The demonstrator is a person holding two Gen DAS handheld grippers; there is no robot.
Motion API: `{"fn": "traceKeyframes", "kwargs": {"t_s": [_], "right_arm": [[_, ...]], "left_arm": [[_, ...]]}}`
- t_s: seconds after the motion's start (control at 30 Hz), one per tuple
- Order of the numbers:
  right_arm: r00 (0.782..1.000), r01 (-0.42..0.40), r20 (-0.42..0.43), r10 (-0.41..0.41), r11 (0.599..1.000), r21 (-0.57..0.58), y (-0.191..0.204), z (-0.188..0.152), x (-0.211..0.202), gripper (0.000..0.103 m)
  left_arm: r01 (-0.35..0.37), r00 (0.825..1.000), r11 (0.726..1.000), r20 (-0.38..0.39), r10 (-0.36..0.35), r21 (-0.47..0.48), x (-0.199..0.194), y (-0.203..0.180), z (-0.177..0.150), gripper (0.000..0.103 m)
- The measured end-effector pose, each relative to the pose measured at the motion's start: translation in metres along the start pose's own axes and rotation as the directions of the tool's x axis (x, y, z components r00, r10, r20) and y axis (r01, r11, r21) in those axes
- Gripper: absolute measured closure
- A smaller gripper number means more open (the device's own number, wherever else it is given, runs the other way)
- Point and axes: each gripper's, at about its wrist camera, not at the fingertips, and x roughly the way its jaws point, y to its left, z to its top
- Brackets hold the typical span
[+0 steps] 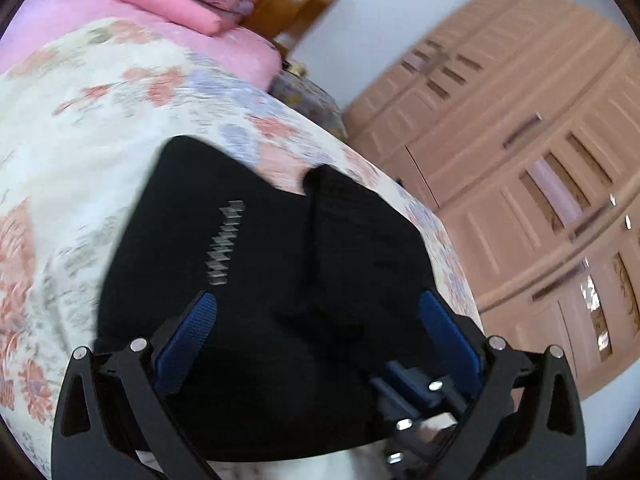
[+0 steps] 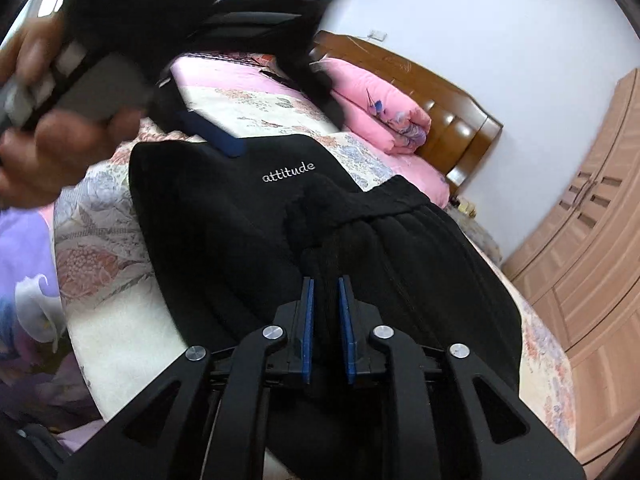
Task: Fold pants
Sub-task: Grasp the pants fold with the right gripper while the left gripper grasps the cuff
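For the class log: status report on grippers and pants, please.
Left gripper open above the black pants. Right gripper shut on pants fabric. Pants bunched on floral bedspread. Nothing in the way.

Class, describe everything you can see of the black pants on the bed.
The black pants look like soft knit, with white "attitude" lettering and a gathered ribbed waistband. They lie folded on the floral bedspread. The right tongs are pinched on a fold near the waistband; the left tongs hover open above.

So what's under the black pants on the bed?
The black pants lie on a floral bedspread, which shows all around them. What the cloth covers directly beneath cannot be seen.
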Motion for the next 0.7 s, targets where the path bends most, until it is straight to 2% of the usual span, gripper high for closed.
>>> {"fn": "traceKeyframes", "kwargs": {"t_s": [0.1,0.2,0.27,0.4,0.5,0.53,0.6,0.63,0.67,0.7], "right_arm": [[0.999,-0.004,0.033,0.003,1.000,0.029,-0.004,0.002,-0.003,0.088],[0.997,-0.003,0.079,-0.002,0.998,0.064,-0.003,0.008,-0.011,0.095],[0.994,0.006,0.112,-0.015,0.997,0.079,-0.008,0.007,-0.020,0.096],[0.991,-0.005,0.131,-0.009,0.995,0.102,-0.013,0.004,-0.024,0.096],[0.993,-0.033,0.120,0.018,0.991,0.127,-0.020,0.002,-0.027,0.095],[0.993,-0.042,0.116,0.025,0.988,0.147,-0.026,0.001,-0.031,0.092],[0.993,-0.076,0.109,0.055,0.976,0.203,-0.043,-0.006,-0.042,0.062],[0.992,-0.081,0.115,0.054,0.968,0.238,-0.053,-0.012,-0.049,0.026],[0.990,-0.076,0.132,0.041,0.958,0.277,-0.063,-0.021,-0.059,0.010],[0.991,-0.073,0.129,0.037,0.956,0.284,-0.067,-0.025,-0.064,0.010]], "left_arm": [[-0.035,0.985,0.999,-0.168,0.038,0.019,0.032,-0.017,0.005,0.002],[-0.067,0.967,0.998,-0.245,0.067,0.005,0.054,-0.023,0.007,0.002],[-0.054,0.954,0.998,-0.294,0.050,-0.007,0.068,-0.026,0.006,0.003],[-0.048,0.950,0.998,-0.311,0.035,-0.035,0.085,-0.029,0.008,0.004],[-0.089,0.950,0.994,-0.303,0.067,-0.058,0.090,-0.024,0.014,0.014],[-0.092,0.952,0.993,-0.300,0.064,-0.077,0.087,-0.021,0.015,0.017],[-0.076,0.957,0.992,-0.285,0.045,-0.099,0.078,-0.015,0.012,0.018],[-0.064,0.960,0.992,-0.277,0.033,-0.105,0.074,-0.011,0.010,0.020],[-0.046,0.965,0.993,-0.261,0.016,-0.107,0.070,-0.007,0.008,0.024],[-0.038,0.969,0.994,-0.248,0.011,-0.106,0.067,-0.005,0.006,0.031]]}}
